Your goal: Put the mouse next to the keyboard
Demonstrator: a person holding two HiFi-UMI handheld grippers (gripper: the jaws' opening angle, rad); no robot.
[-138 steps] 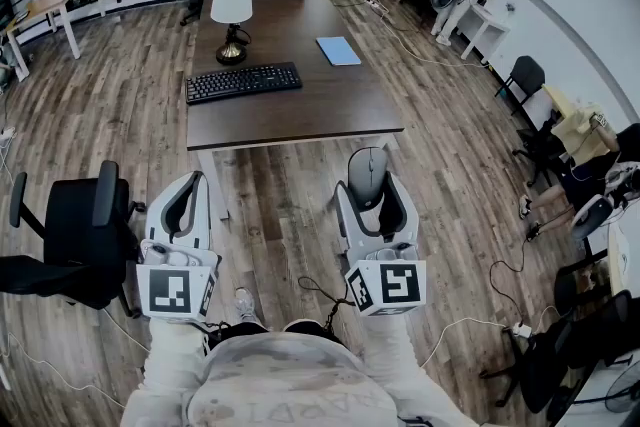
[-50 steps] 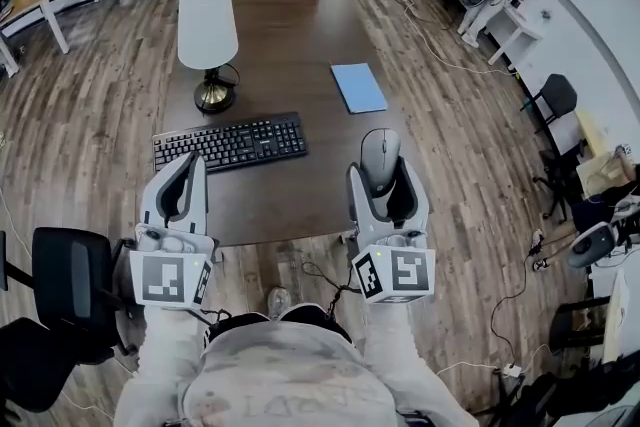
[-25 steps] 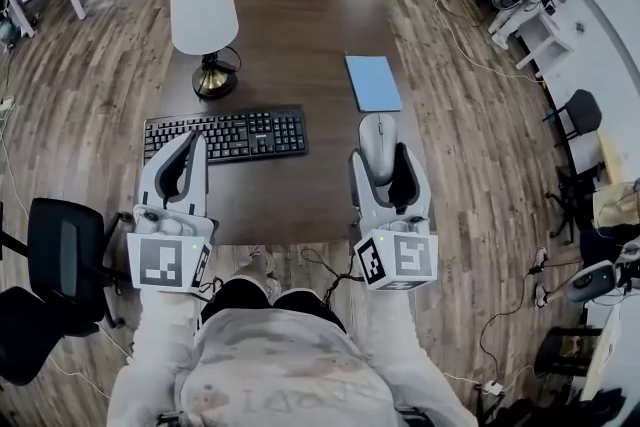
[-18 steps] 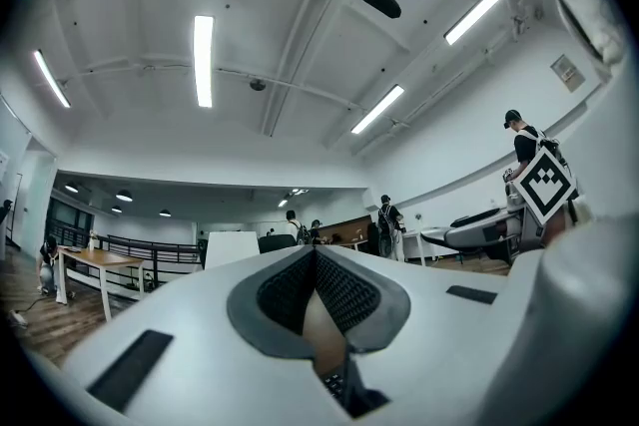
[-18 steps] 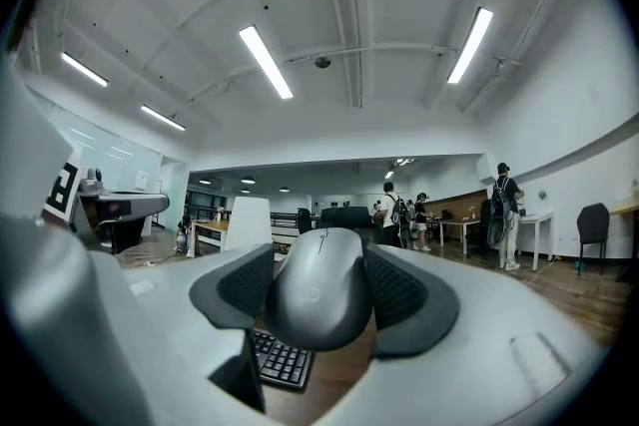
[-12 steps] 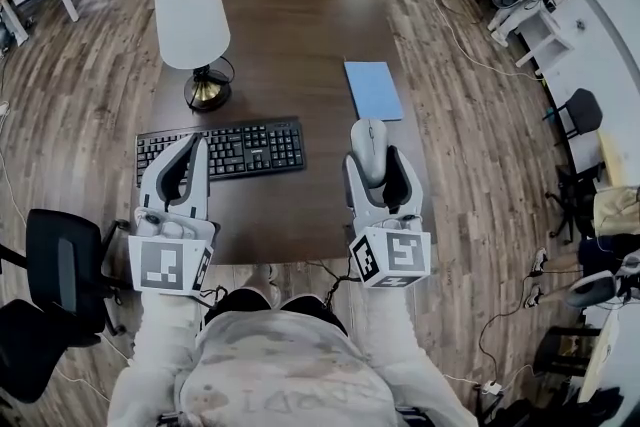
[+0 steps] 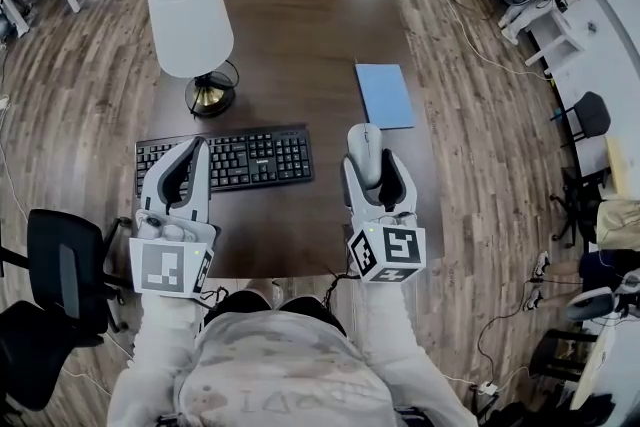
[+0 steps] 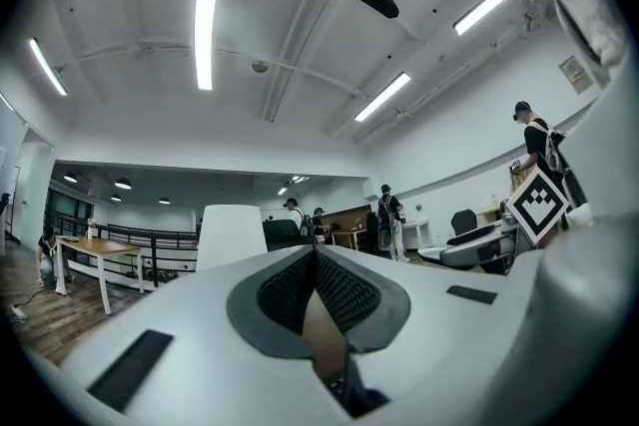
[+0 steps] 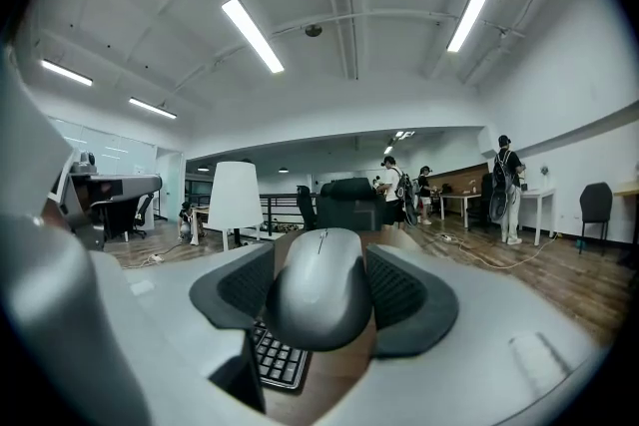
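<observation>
Mouse (image 7: 363,150) clamped in right claw (image 7: 367,169) near keyboard (image 7: 240,160); left claw (image 7: 196,153) clenched, empty.

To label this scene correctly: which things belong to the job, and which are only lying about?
Job: grey computer mouse, held in the right gripper; black keyboard on the dark wooden table.
Lying about: white-shaded lamp with brass base; flat blue pad.

Left tool (image 7: 199,148) jaws pressed together, empty; right tool (image 7: 369,160) clamped on mouse (image 9: 321,299); both forward, parallel.

lamp (image 7: 193,27) behind keyboard (image 7: 224,161) | mouse (image 7: 364,153) right of keyboard | notebook (image 7: 384,96) behind mouse
</observation>
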